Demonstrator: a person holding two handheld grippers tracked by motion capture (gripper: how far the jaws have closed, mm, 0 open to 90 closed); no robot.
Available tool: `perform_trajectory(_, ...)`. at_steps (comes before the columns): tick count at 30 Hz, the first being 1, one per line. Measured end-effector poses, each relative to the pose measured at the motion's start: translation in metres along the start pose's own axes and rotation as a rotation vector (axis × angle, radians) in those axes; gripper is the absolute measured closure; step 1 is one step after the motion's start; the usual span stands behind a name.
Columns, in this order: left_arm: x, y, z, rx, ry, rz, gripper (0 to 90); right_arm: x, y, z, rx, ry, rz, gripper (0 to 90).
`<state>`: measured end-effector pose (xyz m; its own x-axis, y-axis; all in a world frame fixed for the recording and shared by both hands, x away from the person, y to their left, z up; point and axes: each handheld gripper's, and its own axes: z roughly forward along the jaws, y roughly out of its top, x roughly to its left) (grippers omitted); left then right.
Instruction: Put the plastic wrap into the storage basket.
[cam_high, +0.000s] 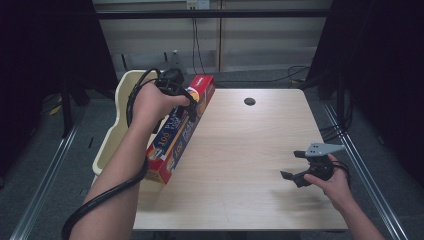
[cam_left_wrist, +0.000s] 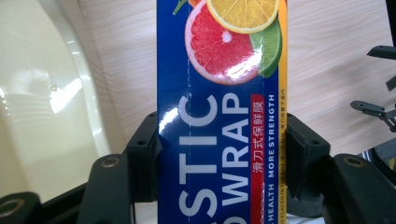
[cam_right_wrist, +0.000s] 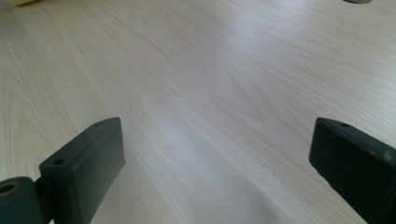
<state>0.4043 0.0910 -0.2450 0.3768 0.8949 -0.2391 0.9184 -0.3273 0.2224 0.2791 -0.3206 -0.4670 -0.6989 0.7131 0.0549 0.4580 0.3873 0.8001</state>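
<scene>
A pale wooden table (cam_high: 240, 160) with a fine straight grain takes up the middle of the high view. Near its far edge there is a small dark round hole (cam_high: 249, 101). Around the table the floor is grey, with metal rails running along both sides. Black curtains hang at the left and right, and behind the table stands a light panelled wall with cables trailing down it onto the floor.

A cream plastic tub (cam_high: 117, 125) sits against the table's left edge. In the left gripper view its glossy inner wall (cam_left_wrist: 42, 116) curves just beside the box.

The box of plastic wrap (cam_high: 175, 140) is long, blue and red, with pictures of cut citrus fruit on it. It lies slanted along the left side of the table, its near end close to the table's left edge and its far end pointing towards the far side. The left gripper (cam_high: 192, 107) is clamped across the far part of the box. In its own view the two black jaws press on the box (cam_left_wrist: 222, 116) from either side, with the printed face between them.

The right gripper (cam_high: 295, 170) is held low over the near right part of the table, well apart from the box. Its jaws stand wide apart with nothing between them, and bare wood (cam_right_wrist: 210, 93) lies under them.
</scene>
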Motion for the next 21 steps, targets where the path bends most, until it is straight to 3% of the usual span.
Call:
perform_trajectory(8, 0.008, -0.001, -0.007, -0.008, 0.003, -0.033, 41.1, 0.000, 0.000, 0.001, 0.002, -0.001, -0.010, 3.3)
perform_trajectory(21, 0.021, -0.003, -0.024, -0.017, 0.021, -0.050, 41.0, 0.001, 0.000, 0.001, 0.001, -0.001, -0.008, 3.3)
